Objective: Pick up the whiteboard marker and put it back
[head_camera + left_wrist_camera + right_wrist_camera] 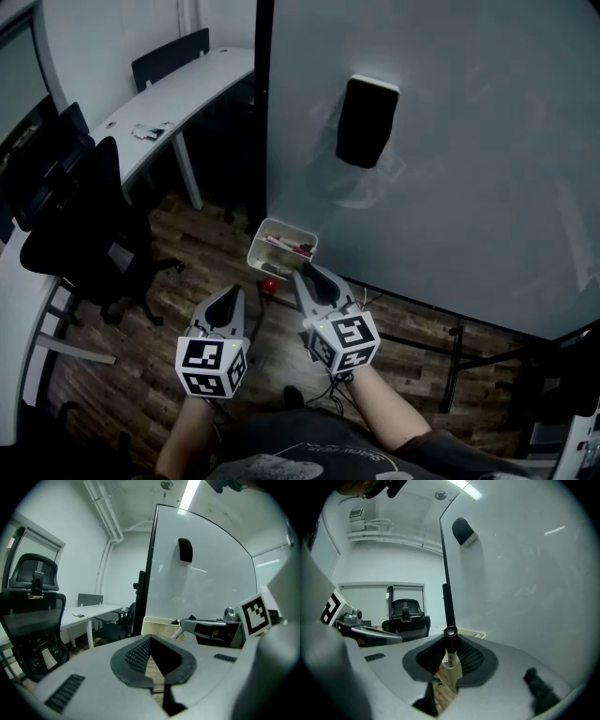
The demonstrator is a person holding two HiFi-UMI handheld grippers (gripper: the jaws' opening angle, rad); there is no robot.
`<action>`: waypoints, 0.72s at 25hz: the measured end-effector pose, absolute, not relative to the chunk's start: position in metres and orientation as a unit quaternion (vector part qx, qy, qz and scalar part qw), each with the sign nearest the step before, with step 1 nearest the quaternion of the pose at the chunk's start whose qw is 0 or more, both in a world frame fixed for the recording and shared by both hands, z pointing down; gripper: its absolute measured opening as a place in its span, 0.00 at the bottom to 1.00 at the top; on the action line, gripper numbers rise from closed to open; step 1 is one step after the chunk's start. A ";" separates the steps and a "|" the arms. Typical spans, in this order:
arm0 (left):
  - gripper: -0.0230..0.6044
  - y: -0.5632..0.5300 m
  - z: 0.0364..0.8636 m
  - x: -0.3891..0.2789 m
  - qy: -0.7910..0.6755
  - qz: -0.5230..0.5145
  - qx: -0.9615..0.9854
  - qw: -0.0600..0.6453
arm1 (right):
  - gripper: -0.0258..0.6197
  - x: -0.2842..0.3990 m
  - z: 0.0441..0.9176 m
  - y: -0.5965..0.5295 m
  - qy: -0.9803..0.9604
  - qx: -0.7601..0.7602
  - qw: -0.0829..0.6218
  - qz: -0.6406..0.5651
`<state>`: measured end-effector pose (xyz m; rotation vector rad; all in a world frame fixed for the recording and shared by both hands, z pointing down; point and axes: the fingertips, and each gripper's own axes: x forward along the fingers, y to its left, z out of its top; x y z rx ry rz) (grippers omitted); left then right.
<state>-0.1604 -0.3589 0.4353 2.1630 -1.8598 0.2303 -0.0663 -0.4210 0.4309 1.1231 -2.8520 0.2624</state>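
Pinched between the jaws of the right tool (305, 281), the whiteboard marker (450, 651) stood roughly upright, black cap uppermost and pale barrel below. The left tool (151, 656) was pressed together with nothing between its pads. Both tools hung side by side just short of the cream tray (257, 242) at the lower left corner of the whiteboard (450, 187), which carried a black eraser (366, 122) higher up.

Assessment: pick-up appeared done and the return was in hand. The next move would call for bringing the marker over the tray's open top, lowering it clear of the rim, then spreading the jaws.

Limits of observation: the marker's lower end was hidden by the tool body. From the head view the marker could not be made out. The tray's contents were dim, and a small red object (270, 284) on the floor beside it could not be identified.
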 end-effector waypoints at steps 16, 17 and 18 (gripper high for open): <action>0.06 -0.335 0.428 -0.156 -0.635 0.072 0.758 0.130 | 0.17 -0.056 0.437 -0.408 -0.916 0.388 0.040 0.098; 0.06 -0.334 0.426 -0.155 -0.635 0.071 0.759 0.128 | 0.17 -0.055 0.436 -0.407 -0.915 0.390 0.039 0.097; 0.06 -0.332 0.425 -0.154 -0.634 0.070 0.759 0.127 | 0.17 -0.053 0.434 -0.405 -0.914 0.392 0.037 0.096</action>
